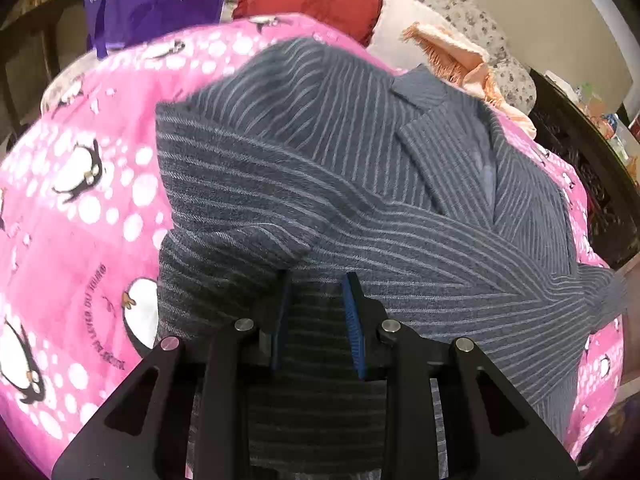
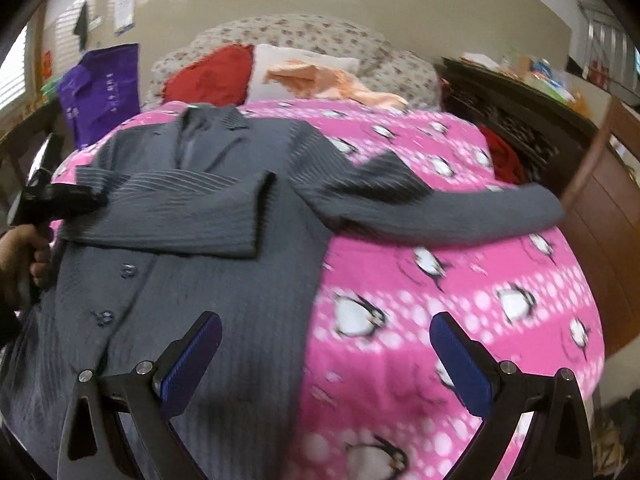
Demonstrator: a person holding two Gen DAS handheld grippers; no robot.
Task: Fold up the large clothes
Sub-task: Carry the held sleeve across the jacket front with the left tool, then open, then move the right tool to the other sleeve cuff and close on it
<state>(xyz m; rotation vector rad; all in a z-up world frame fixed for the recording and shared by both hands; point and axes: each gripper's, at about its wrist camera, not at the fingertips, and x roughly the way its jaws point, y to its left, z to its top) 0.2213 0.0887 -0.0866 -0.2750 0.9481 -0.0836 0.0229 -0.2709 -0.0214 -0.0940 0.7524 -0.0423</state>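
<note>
A grey-blue pinstriped jacket (image 2: 224,312) lies front-up on a pink penguin blanket (image 2: 460,288) that covers a bed. One sleeve (image 2: 180,216) is folded across its chest. The other sleeve (image 2: 460,212) stretches out to the right over the blanket. My left gripper (image 1: 316,280) hovers low over the jacket (image 1: 360,160) near the folded sleeve; its blue pads stand a little apart and nothing is pinched between them. In the right wrist view a hand (image 2: 24,256) holds it at the jacket's left edge. My right gripper (image 2: 326,328) is wide open above the jacket's lower right edge, holding nothing.
At the head of the bed are a red cushion (image 2: 208,76), a white pillow (image 2: 304,60) and a peach cloth (image 2: 336,84). A purple bag (image 2: 100,92) hangs on the left. Dark wooden furniture (image 2: 560,128) and a brown wooden panel (image 2: 604,208) border the bed on the right.
</note>
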